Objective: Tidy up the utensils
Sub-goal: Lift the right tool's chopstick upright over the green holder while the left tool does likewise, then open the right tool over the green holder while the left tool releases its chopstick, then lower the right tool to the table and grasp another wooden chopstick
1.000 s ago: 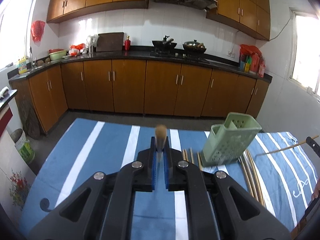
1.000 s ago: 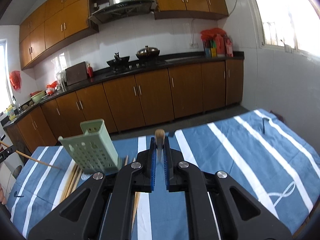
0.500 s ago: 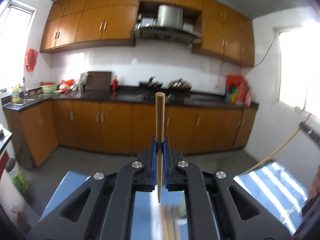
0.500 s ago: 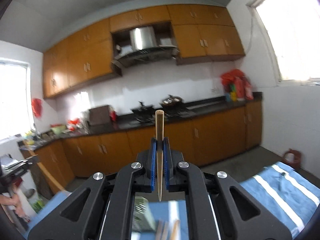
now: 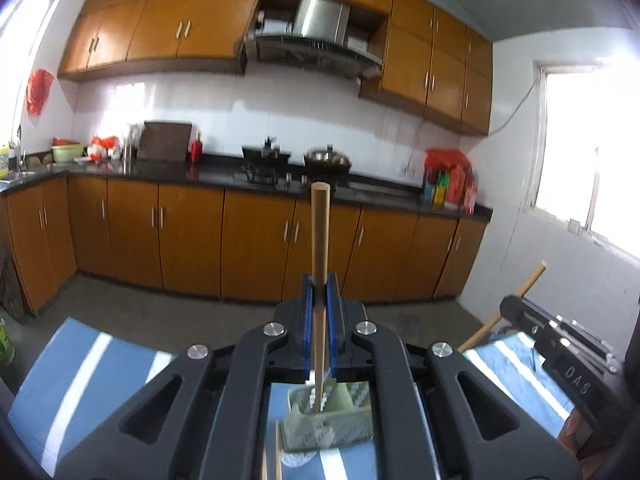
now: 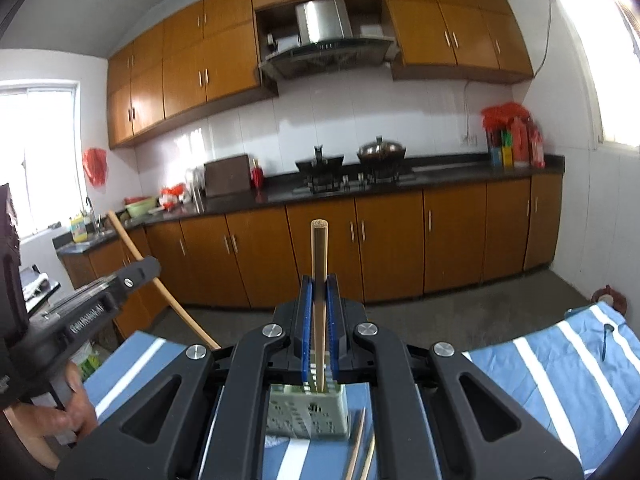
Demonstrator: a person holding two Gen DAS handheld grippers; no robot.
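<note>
My left gripper (image 5: 319, 292) is shut on a wooden chopstick (image 5: 320, 240) held upright, its lower tip over the open top of the pale green perforated utensil holder (image 5: 328, 428) that stands on the blue striped cloth. My right gripper (image 6: 319, 292) is shut on another wooden chopstick (image 6: 319, 264), also upright, with its lower end at the mouth of the same holder (image 6: 308, 416). Each gripper shows in the other's view, the right one (image 5: 560, 340) and the left one (image 6: 80, 316).
Loose chopsticks (image 6: 362, 448) lie on the blue and white striped cloth (image 6: 560, 368) next to the holder, and more show in the left wrist view (image 5: 276, 452). Wooden kitchen cabinets (image 5: 192, 236) and a black counter stand beyond the table's far edge.
Both grippers turned their chopsticks from pointing forward to upright and moved in over the green holder, which now stands upright beneath them.
</note>
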